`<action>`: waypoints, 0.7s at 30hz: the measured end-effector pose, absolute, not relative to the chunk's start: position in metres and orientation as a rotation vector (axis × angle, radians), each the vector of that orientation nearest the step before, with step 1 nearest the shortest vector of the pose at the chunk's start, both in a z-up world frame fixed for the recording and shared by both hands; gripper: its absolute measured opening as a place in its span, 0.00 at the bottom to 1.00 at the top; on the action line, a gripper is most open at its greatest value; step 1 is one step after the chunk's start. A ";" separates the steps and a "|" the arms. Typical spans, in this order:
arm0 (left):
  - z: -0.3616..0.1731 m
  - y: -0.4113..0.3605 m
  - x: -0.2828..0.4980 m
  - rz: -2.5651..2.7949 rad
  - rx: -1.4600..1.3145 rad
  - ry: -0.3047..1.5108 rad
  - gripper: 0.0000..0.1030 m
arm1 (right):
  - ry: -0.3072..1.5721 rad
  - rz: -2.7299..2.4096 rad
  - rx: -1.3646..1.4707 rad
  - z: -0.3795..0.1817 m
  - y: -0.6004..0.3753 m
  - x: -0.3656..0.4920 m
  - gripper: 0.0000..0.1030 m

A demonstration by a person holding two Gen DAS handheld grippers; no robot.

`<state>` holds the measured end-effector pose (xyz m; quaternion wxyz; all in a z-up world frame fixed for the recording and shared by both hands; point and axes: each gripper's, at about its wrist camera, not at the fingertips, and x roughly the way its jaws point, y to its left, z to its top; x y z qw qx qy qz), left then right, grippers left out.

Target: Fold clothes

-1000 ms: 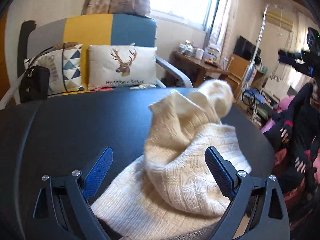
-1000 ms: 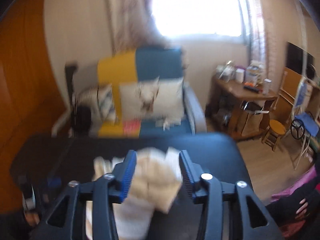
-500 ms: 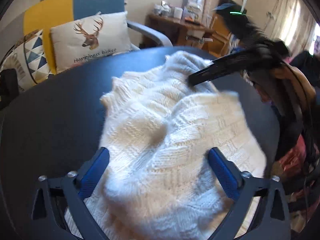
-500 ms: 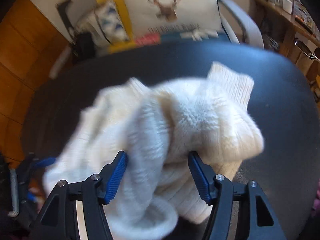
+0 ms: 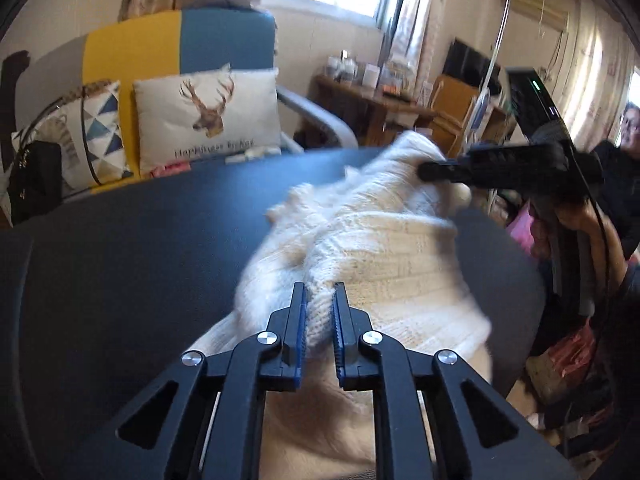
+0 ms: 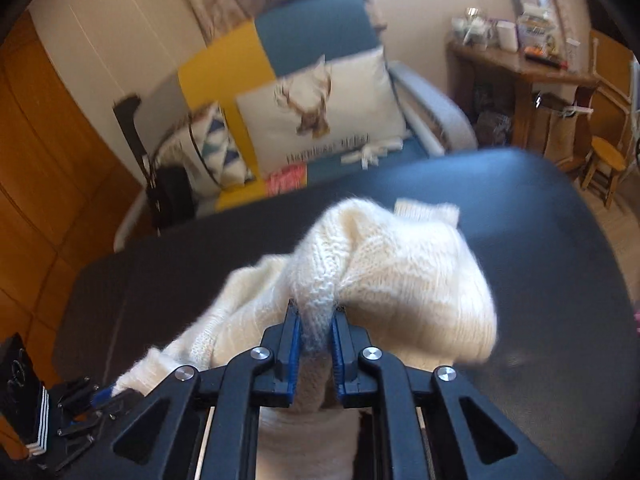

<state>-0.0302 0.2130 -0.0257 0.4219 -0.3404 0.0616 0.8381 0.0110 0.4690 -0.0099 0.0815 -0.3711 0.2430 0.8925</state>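
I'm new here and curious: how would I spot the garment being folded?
Find the dark table before the yellow-and-blue sofa. On it lies a cream knitted sweater, bunched up. It is the only pale, fuzzy thing there.

deer cushion [image 5: 206,116], patchwork sofa [image 5: 176,46], wooden desk [image 6: 520,76]

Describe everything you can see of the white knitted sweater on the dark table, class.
The sweater is cream-white, chunky, cable-patterned knit with a ribbed edge showing at its far side. It lies bunched and crumpled, not flat, on the dark table. The left gripper pinches a ridge of knit; the right gripper has a fold between its closing jaws. Its edges are motion-blurred.
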 end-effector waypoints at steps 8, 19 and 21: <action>0.090 0.099 -0.029 2.198 -0.526 -0.075 0.11 | 0.527 2.722 -0.579 0.143 0.452 0.117 0.00; 0.024 -0.026 -0.058 2.517 -0.769 -0.108 0.07 | 0.444 2.763 -1.039 0.090 0.411 0.080 0.32; 0.007 -0.031 -0.049 2.513 -0.821 -0.082 0.08 | 0.390 2.772 -1.190 0.060 0.386 0.063 0.32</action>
